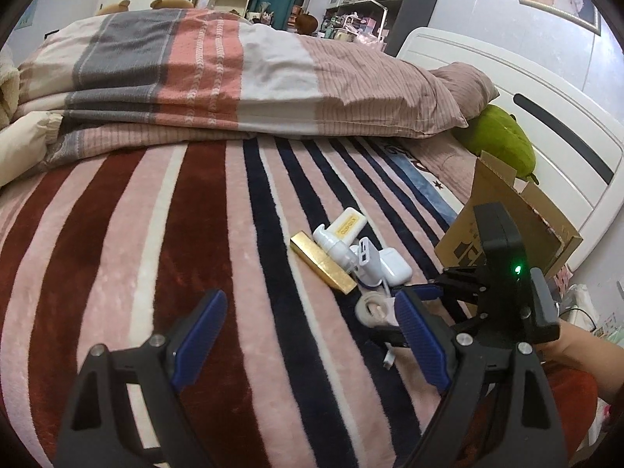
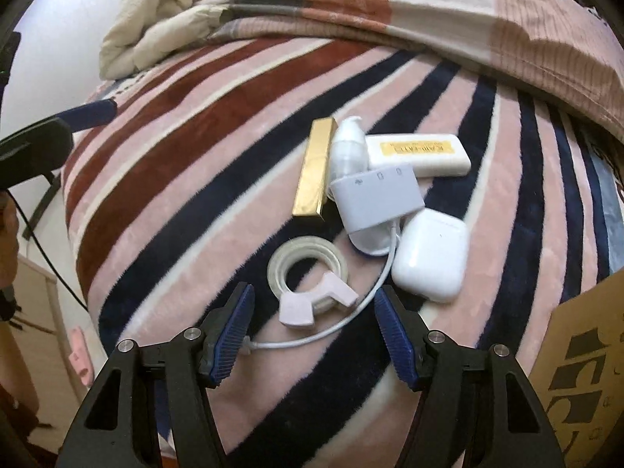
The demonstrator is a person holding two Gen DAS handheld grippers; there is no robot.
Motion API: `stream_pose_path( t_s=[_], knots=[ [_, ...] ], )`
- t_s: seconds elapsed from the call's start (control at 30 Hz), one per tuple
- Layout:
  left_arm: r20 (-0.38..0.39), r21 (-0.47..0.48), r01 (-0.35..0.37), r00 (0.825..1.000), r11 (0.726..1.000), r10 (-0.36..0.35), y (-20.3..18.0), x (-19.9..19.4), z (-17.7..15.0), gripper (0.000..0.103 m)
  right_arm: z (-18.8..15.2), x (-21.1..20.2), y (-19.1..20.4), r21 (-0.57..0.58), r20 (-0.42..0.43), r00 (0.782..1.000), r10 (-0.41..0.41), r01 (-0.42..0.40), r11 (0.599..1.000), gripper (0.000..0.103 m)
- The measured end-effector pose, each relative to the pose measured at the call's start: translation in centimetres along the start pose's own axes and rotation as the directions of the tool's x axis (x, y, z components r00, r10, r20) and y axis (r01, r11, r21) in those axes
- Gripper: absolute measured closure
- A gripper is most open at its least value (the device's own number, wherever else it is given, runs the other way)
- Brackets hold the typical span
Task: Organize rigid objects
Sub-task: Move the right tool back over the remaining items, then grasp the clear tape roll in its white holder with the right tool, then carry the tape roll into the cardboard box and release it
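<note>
1. A bed covered by a striped blanket (image 2: 187, 163) in pink, maroon, navy and cream fills the scene; a folded quilt (image 1: 202, 74) lies across its far side.
2. A small cluster of rigid items sits on the blanket. A gold bar-shaped box (image 2: 315, 171) lies beside a white pump bottle (image 2: 348, 152), which touches a cream case with a yellow label (image 2: 419, 155).
3. A pale grey USB hub (image 2: 380, 201) rests partly over the bottle's base, its white cable (image 2: 347, 321) curling toward the viewer.
4. A white earbud case (image 2: 429, 259) lies just beside the hub.
5. A clear tape roll in a pink dispenser (image 2: 308, 277) lies nearest the right gripper.
6. The right gripper (image 2: 314, 335) hovers low just short of the tape roll, jaws spread wide, holding nothing.
7. The left gripper (image 1: 308, 341) hangs over bare blanket, left of the cluster, jaws also wide apart and empty.
8. A cardboard box (image 1: 507, 226) stands at the right, near the white headboard (image 1: 546, 124).
</note>
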State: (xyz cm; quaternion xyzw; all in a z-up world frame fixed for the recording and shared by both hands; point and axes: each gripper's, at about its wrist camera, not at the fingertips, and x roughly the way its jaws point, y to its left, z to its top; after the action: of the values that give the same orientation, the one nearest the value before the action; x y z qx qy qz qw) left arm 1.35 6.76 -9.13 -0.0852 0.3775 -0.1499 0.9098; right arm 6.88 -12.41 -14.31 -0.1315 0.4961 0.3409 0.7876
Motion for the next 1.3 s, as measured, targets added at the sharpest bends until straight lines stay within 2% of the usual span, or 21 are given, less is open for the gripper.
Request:
stream_pose_path(
  t_s=[0.07,0.1,0.13,0.5,0.63,0.73,0.83,0.93,1.1,1.17,1.23,1.3],
  knots=[
    [-0.003,-0.001,0.002,1.000,1.000,-0.002,-0.2,0.0,0.1,0.017,0.3,0.1,0.3,-0.023,0.008,1.000,-0.026,0.026,0.999,0.056],
    [-0.004,0.001,0.004,1.000,1.000,-0.004,-0.3,0.1,0.2,0.017,0.5,0.1,0.5,-0.034,0.016,1.000,-0.022,0.023,0.999,0.066],
    [-0.008,0.005,0.010,1.000,1.000,-0.010,-0.4,0.1,0.3,0.017,0.6,0.1,0.5,-0.036,0.020,1.000,-0.010,0.011,0.999,0.068],
    [-0.029,0.003,0.079,0.997,0.997,-0.078,-1.4,0.5,1.2,0.017,0.1,-2.9,2.5,-0.116,0.130,0.991,0.034,-0.018,0.993,0.068],
    [-0.041,-0.006,0.052,0.998,0.999,-0.052,-1.2,0.7,0.7,0.017,-0.1,-0.8,2.7,-0.124,0.052,0.998,0.032,-0.025,0.992,0.068],
    [-0.052,-0.015,0.041,0.998,0.999,-0.042,-0.9,0.6,0.3,0.017,-0.3,1.0,2.7,-0.152,0.027,1.000,0.004,0.000,0.988,0.067],
    [-0.063,-0.010,0.029,0.998,1.000,-0.029,-0.7,0.6,0.0,0.017,-0.3,1.3,2.9,-0.164,0.038,0.999,-0.001,0.008,0.986,0.067],
    [-0.080,0.000,0.048,0.996,0.999,-0.048,-1.1,0.7,0.0,0.017,-0.4,0.5,3.3,-0.187,0.081,0.997,-0.013,0.028,0.982,0.067],
    [-0.066,0.047,0.169,0.984,0.984,-0.166,-3.7,-0.2,1.9,0.018,-0.3,-4.7,4.4,-0.179,0.219,0.975,0.029,0.011,0.984,0.067],
    [-0.054,0.077,0.224,0.974,0.972,-0.220,-5.3,-0.8,3.4,0.023,0.1,-7.4,5.2,-0.185,0.280,0.960,0.028,0.025,0.982,0.067],
    [-0.056,0.100,0.281,0.959,0.954,-0.277,-6.9,-1.0,5.0,0.043,0.4,-9.8,5.7,-0.189,0.332,0.943,0.003,0.063,0.980,0.067],
    [-0.061,0.117,0.322,0.946,0.939,-0.317,-8.3,-1.1,6.3,0.055,0.6,-12.2,5.6,-0.185,0.373,0.928,-0.012,0.087,0.979,0.067]
  ],
)
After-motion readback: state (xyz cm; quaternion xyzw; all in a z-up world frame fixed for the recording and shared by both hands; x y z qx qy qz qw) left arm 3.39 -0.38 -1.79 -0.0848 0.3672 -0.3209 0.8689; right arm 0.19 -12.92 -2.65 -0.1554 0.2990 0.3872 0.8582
